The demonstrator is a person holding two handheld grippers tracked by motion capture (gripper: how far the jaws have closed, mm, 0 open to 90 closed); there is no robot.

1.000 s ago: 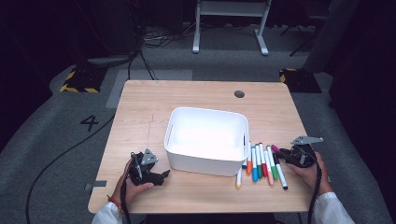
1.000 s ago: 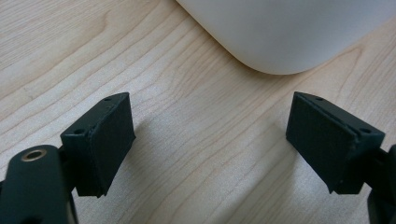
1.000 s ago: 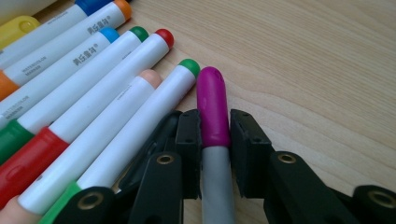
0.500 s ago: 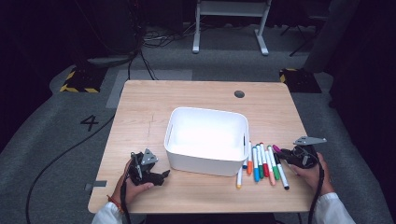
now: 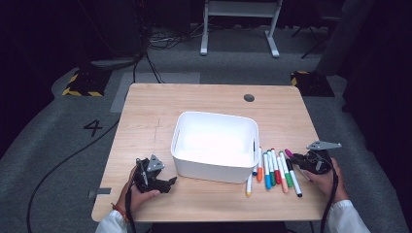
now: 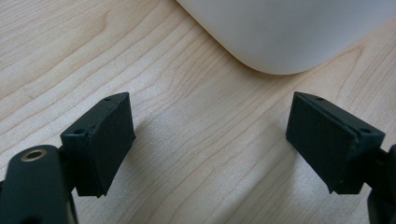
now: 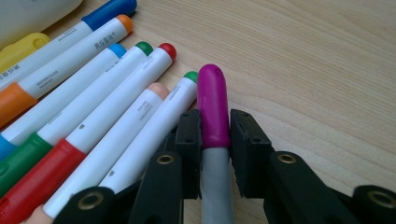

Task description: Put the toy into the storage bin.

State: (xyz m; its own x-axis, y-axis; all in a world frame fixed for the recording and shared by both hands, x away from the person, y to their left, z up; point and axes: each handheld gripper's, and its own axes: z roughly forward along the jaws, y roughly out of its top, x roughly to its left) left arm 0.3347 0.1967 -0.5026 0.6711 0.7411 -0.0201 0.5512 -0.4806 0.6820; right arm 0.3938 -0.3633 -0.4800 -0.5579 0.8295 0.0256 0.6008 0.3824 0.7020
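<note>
Purple-capped marker (image 7: 213, 112) clamped in R gripper (image 7: 214, 140) jaws, barrel end hidden | L gripper (image 6: 210, 140) jaws apart

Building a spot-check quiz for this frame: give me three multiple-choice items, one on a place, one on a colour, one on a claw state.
1. The markers lie where relative to the white bin?
A. inside it
B. on the table at its right
C. behind it

2. Cap colour of the marker in the right claw?
A. magenta
B. black
C. yellow

3. The left claw is:
A. shut on a marker
B. shut, holding nothing
C. open, holding nothing

Key: B, the row lies beside the bin wall; A, the magenta-capped marker sits between the pads; C, bare wood shows between the jaws.
</note>
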